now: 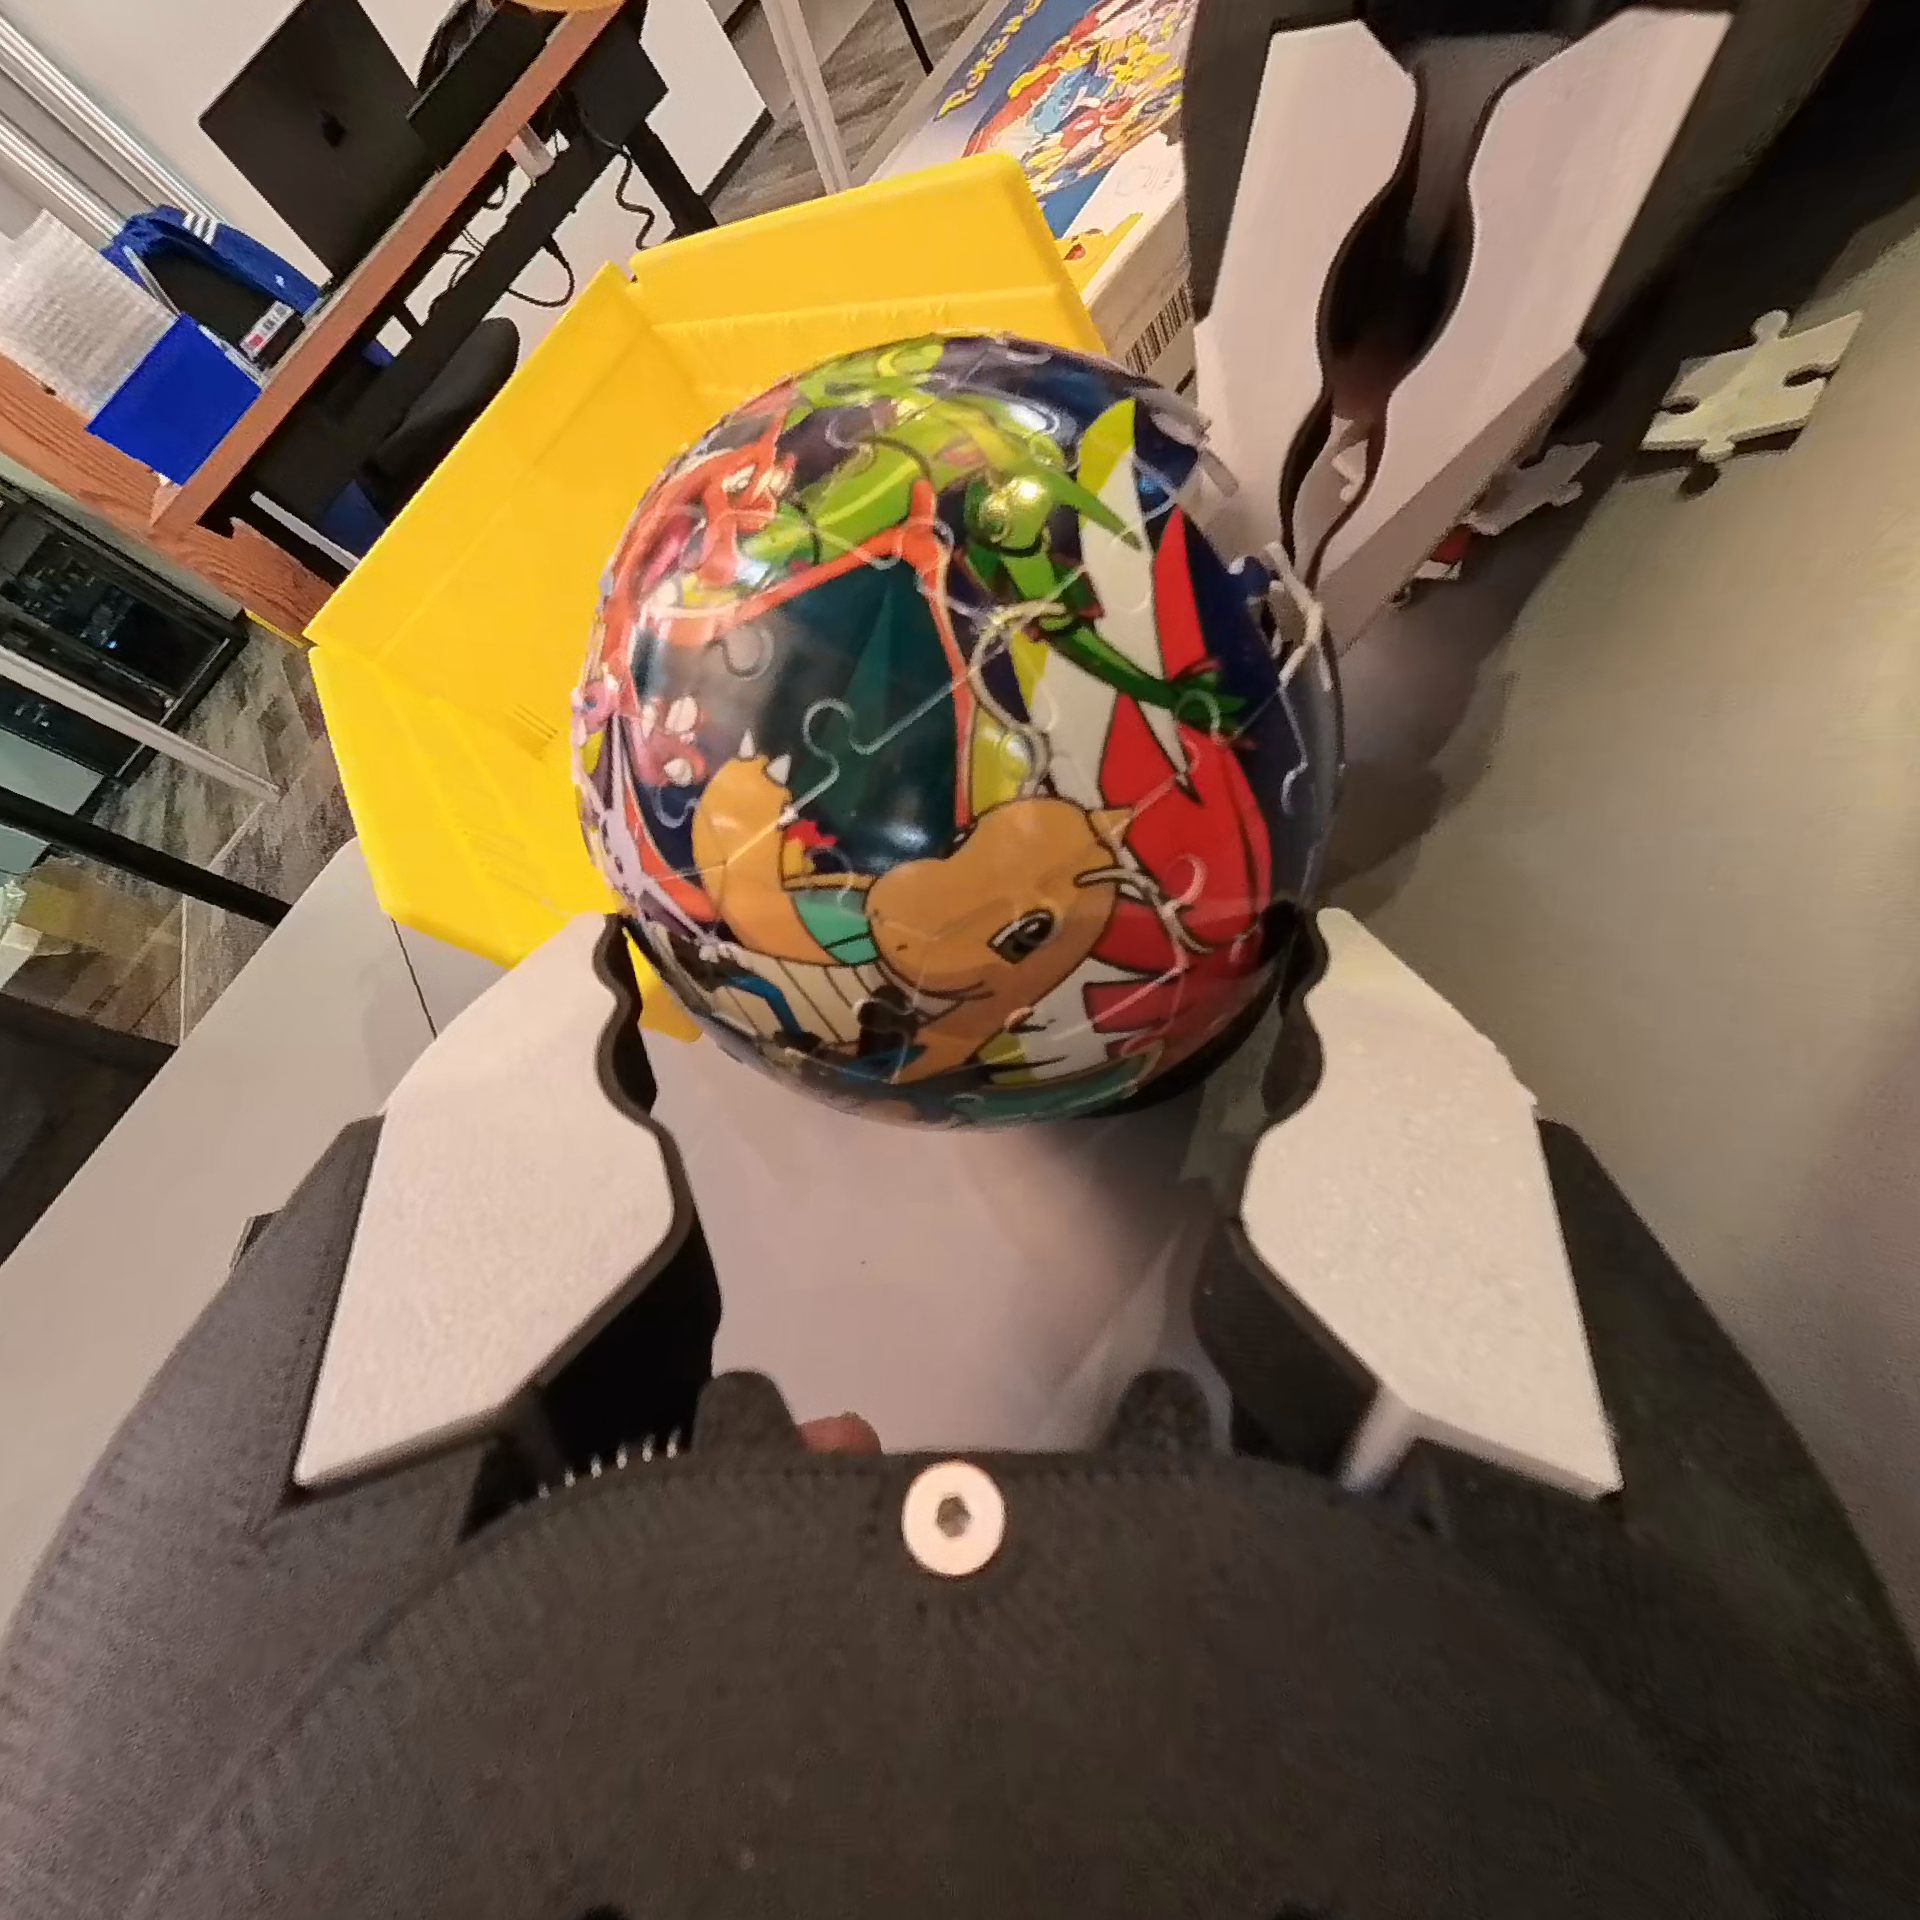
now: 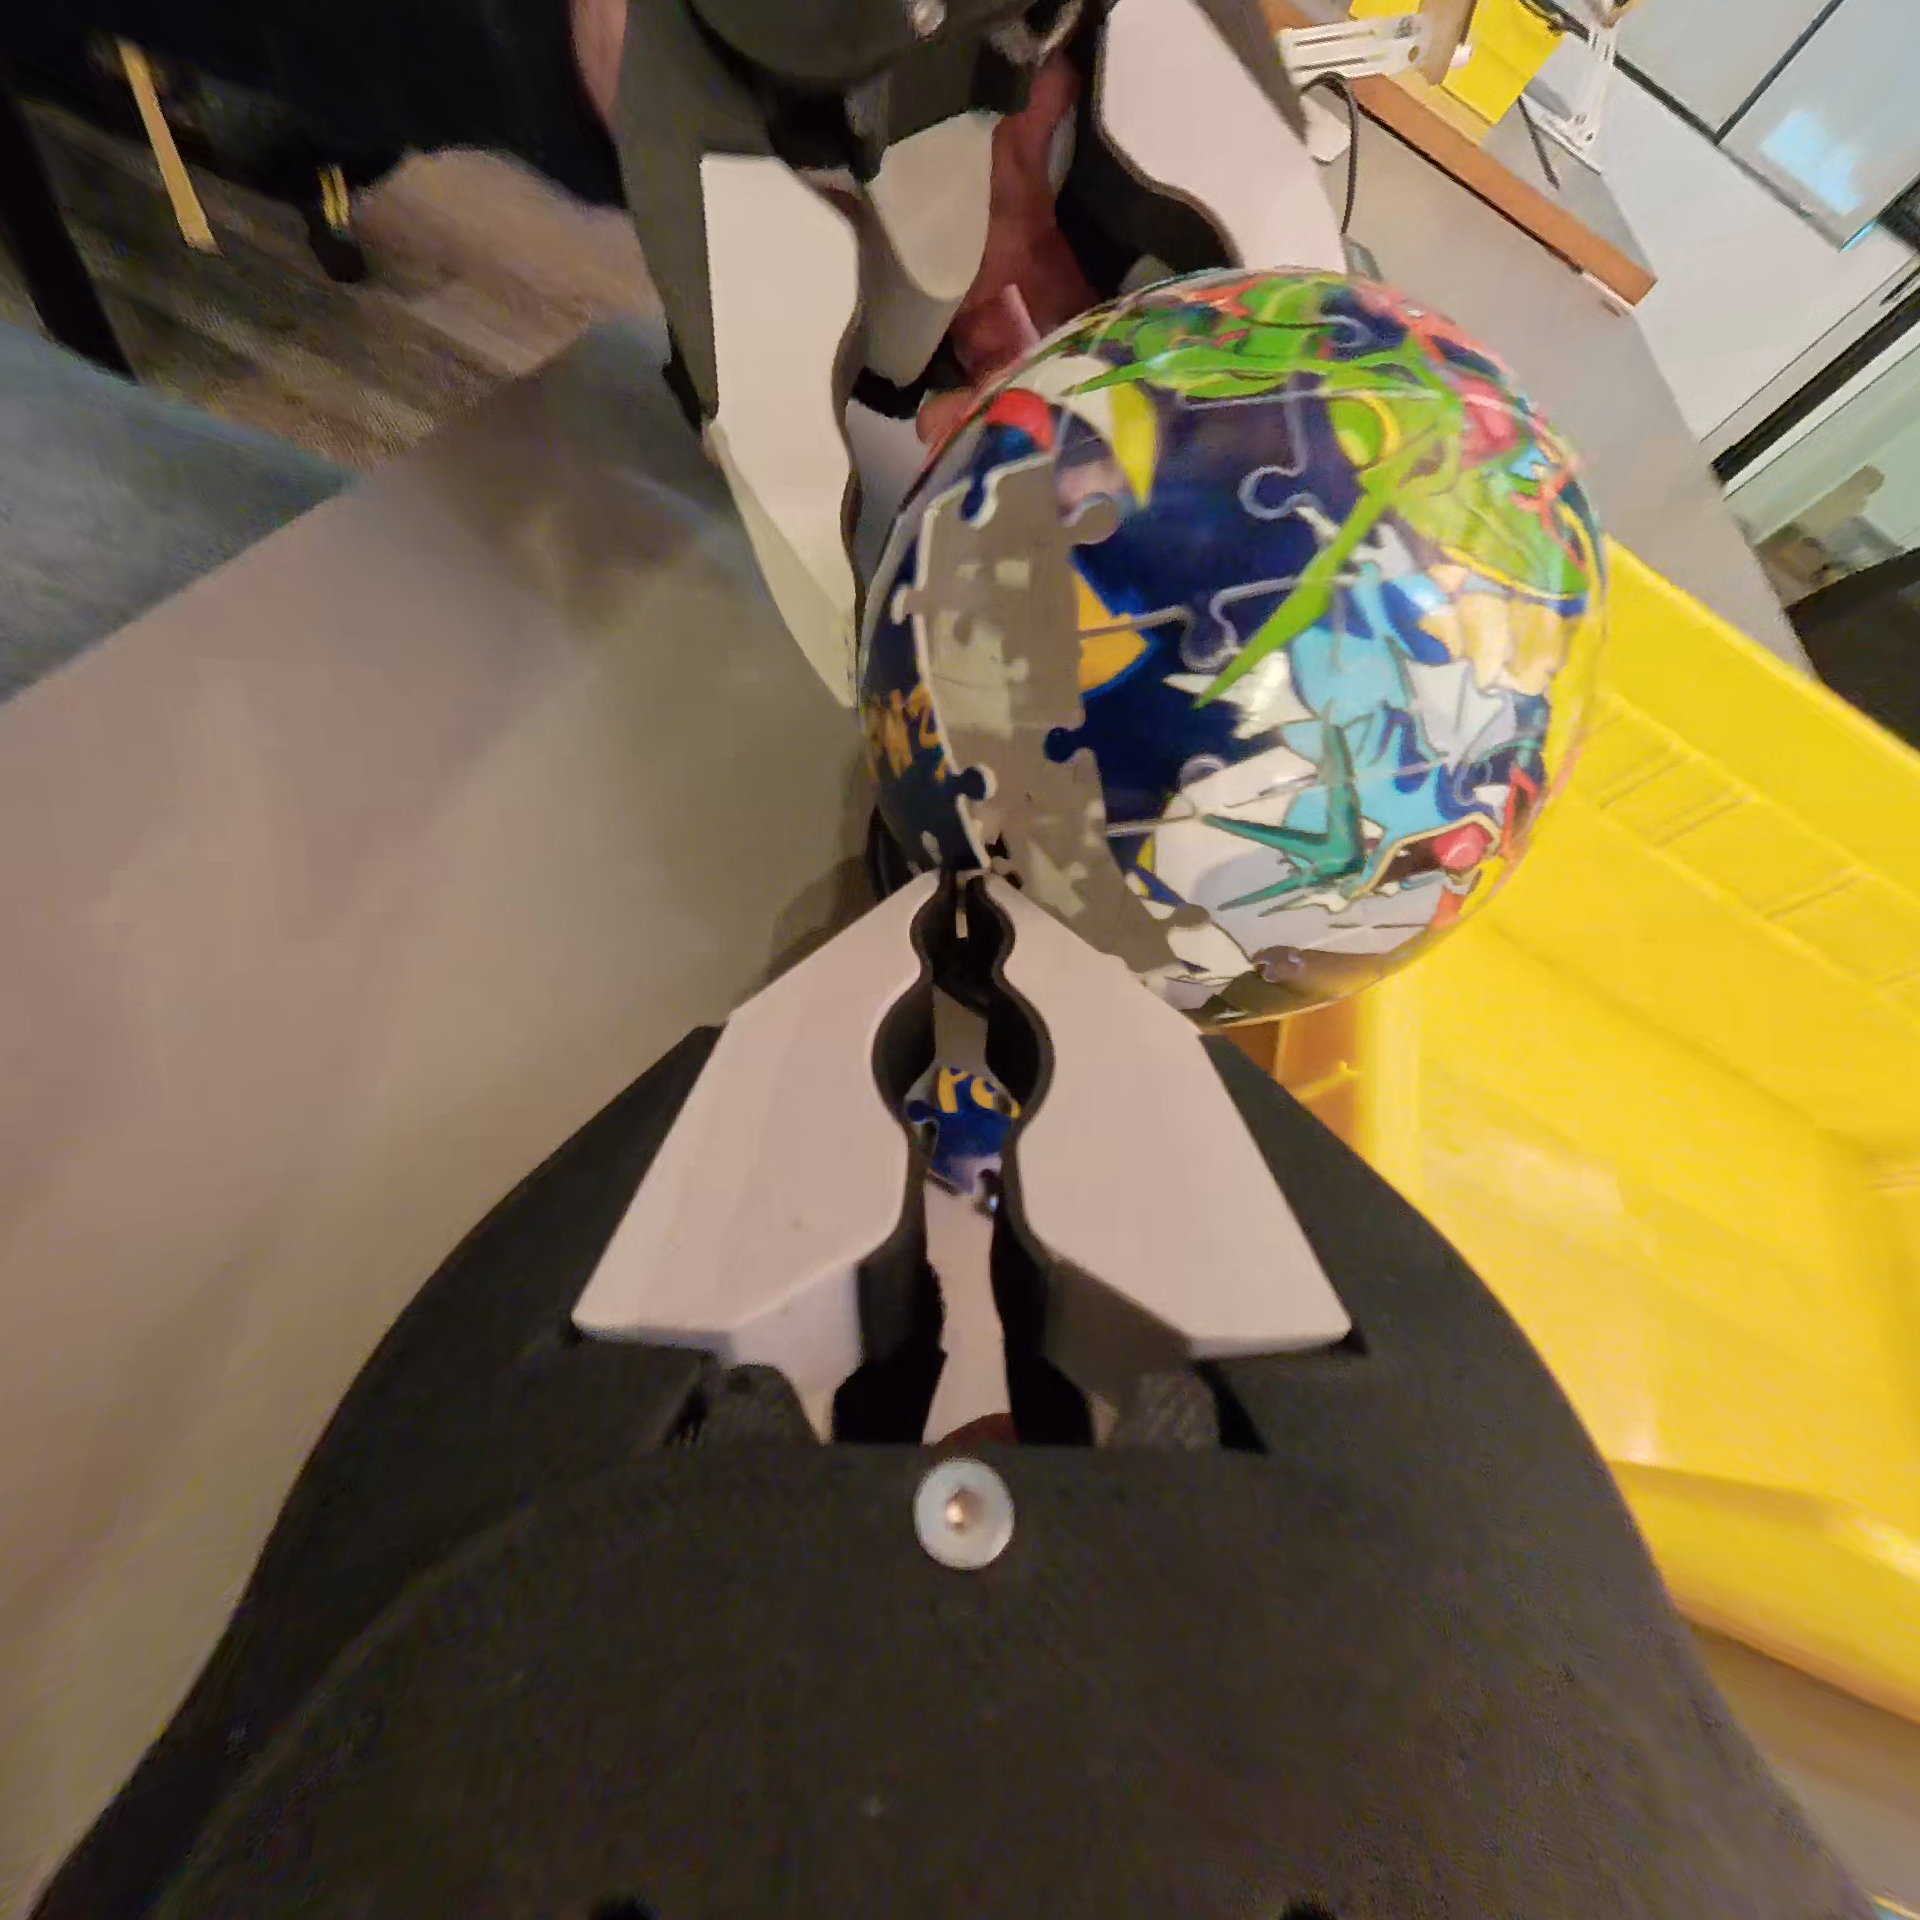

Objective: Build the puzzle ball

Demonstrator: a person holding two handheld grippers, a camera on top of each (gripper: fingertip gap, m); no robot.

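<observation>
The colourful puzzle ball (image 1: pixel 956 727) sits between the two fingertips of my left gripper (image 1: pixel 961 945), which is shut on its lower sides above the grey table. In the right wrist view the ball (image 2: pixel 1299 644) shows an open gap (image 2: pixel 1013 644) with its grey inside. My right gripper (image 2: pixel 966 894) is shut on a blue and yellow puzzle piece (image 2: pixel 961 1127), with its tips right at the lower edge of that gap. In the left wrist view the right gripper (image 1: pixel 1309 561) touches the ball's upper right side.
A yellow bin (image 1: pixel 488 582) stands right behind the ball and also shows in the right wrist view (image 2: pixel 1662 1091). Loose grey-backed puzzle pieces (image 1: pixel 1756 400) lie on the table (image 1: pixel 1662 831) at right. The puzzle box (image 1: pixel 1081 114) lies at the back. A wooden desk edge (image 1: pixel 312 343) is beyond.
</observation>
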